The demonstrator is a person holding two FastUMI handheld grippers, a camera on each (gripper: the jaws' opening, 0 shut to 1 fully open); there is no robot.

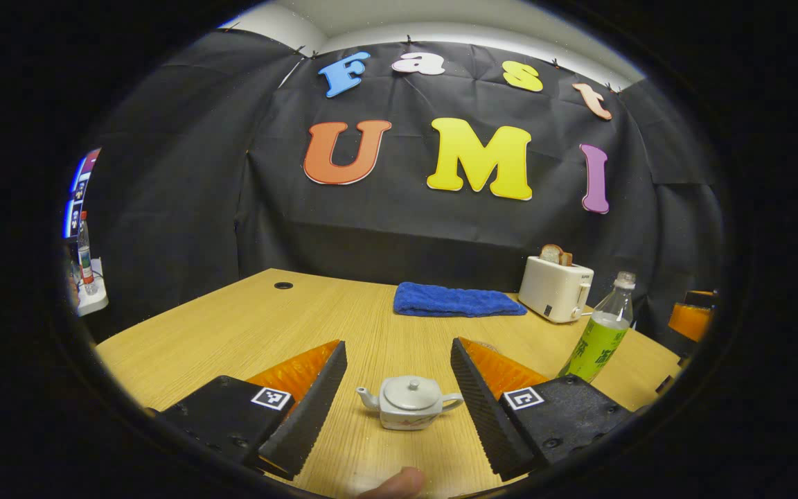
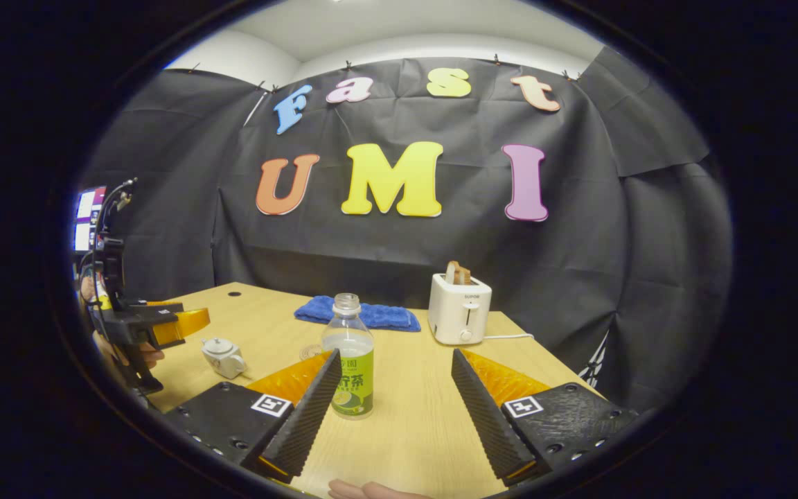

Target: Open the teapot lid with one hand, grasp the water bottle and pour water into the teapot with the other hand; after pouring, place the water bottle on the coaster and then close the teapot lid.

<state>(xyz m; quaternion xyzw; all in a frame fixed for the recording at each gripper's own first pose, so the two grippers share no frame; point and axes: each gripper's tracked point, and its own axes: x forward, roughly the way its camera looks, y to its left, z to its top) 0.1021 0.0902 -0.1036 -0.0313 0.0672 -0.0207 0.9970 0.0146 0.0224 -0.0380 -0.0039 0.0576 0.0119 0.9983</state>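
Teapot [image 1: 409, 402]: on surface [image 1: 246, 326], between my spread left fingers [image 1: 399, 395], lid on. Water bottle [image 2: 350, 367]: uncapped, beside my released right fingers [image 2: 396, 398]. Advice: pinch lid knob centred, lift straight.

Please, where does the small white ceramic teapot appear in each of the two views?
Left gripper view: the small white ceramic teapot stands low in the middle, between this gripper's own fingers, lid on.
Right gripper view: the teapot stands at lower left, under the left gripper.
Shared landmark: the white toaster beside the folded blue towel.
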